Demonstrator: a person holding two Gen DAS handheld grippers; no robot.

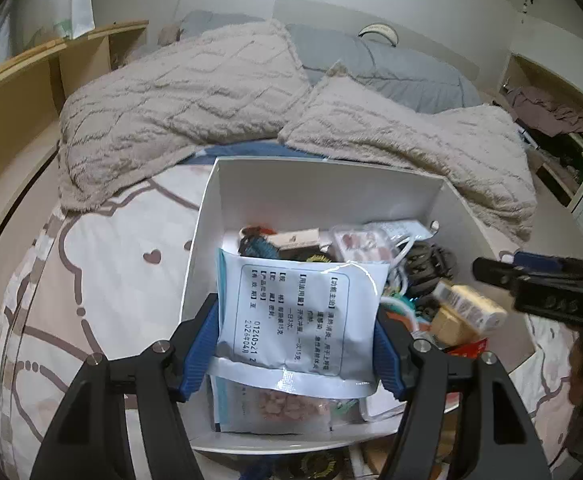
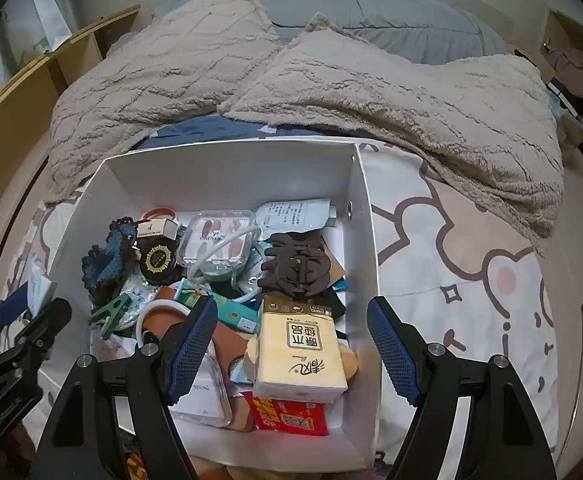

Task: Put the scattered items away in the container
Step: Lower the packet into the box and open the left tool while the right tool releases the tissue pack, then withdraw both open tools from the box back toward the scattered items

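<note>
A bed [image 2: 451, 264] with a cartoon-print sheet carries a beige blanket [image 2: 331, 80] bunched towards the headboard and, in front of it, a white box [image 2: 227, 168] standing open. The box is crowded: a clear case of false nails [image 2: 219, 240], a dark hair claw [image 2: 295, 264], a blue scrunchie [image 2: 107, 256], a green clip [image 2: 113, 314], a white cable and a red packet [image 2: 287, 416]. A cream tissue pack [image 2: 299, 344] lies flat on top near the front wall. The right gripper [image 2: 291, 344] hangs spread, pads clear of that pack. The left gripper [image 1: 297, 344] pinches a pale blue printed sachet [image 1: 299, 316] by its sides, held over the box's near left corner.
</note>
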